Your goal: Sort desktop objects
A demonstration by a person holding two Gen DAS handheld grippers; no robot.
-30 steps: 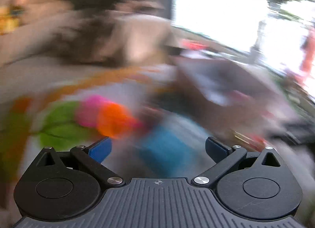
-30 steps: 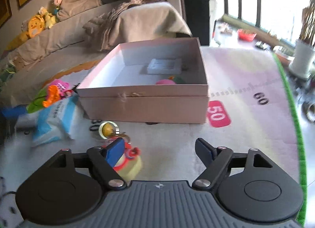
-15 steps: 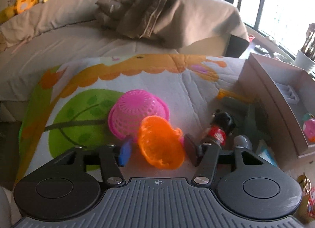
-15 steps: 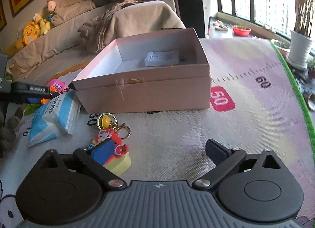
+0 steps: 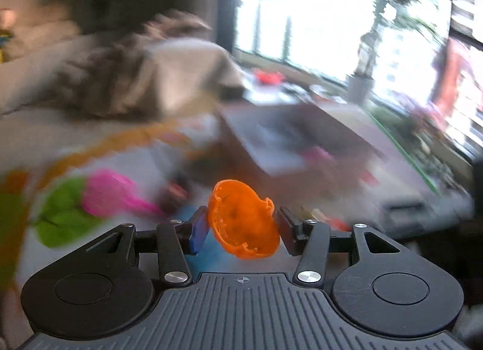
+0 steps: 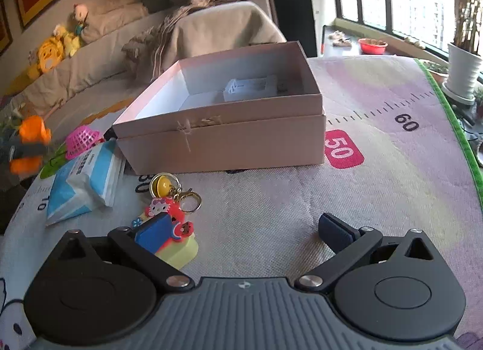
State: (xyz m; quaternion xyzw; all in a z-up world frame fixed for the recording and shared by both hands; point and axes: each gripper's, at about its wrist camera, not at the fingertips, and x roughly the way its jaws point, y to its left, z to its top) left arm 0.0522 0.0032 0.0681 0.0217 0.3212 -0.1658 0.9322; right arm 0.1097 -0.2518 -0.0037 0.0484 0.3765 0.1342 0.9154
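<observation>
Between the fingers of the left gripper [image 5: 243,229] sits an orange basket [image 5: 244,219], clamped from both sides by the pads and tipped so its open mouth faces the camera; everything past it in that view is smeared by blur, and the basket looks clear of the mat. Ahead and to the left of that gripper a pink basket [image 5: 110,196] shows as a bright smudge, and ahead to the right the box [image 5: 280,141] is only a vague brown shape. Low over the mat [image 6: 377,175], the right gripper [image 6: 244,229] points forward with its jaws spread wide and nothing between them. Just under and behind its left finger [image 6: 152,230] lies a keychain [image 6: 169,214] with a cartoon charm, a yellow bell and gold rings. Further left of it rests a blue and white tissue pack [image 6: 84,181], its far end near the box corner. Straight ahead stands the open box [image 6: 223,141], and inside, toward the back wall, a small white tray [image 6: 250,87] is visible; the rest of its floor is hidden by the near wall. Far left in this view the orange basket [image 6: 33,129] appears lifted, blurred, with the pink basket [image 6: 81,140] upside down on the mat beside the box
</observation>
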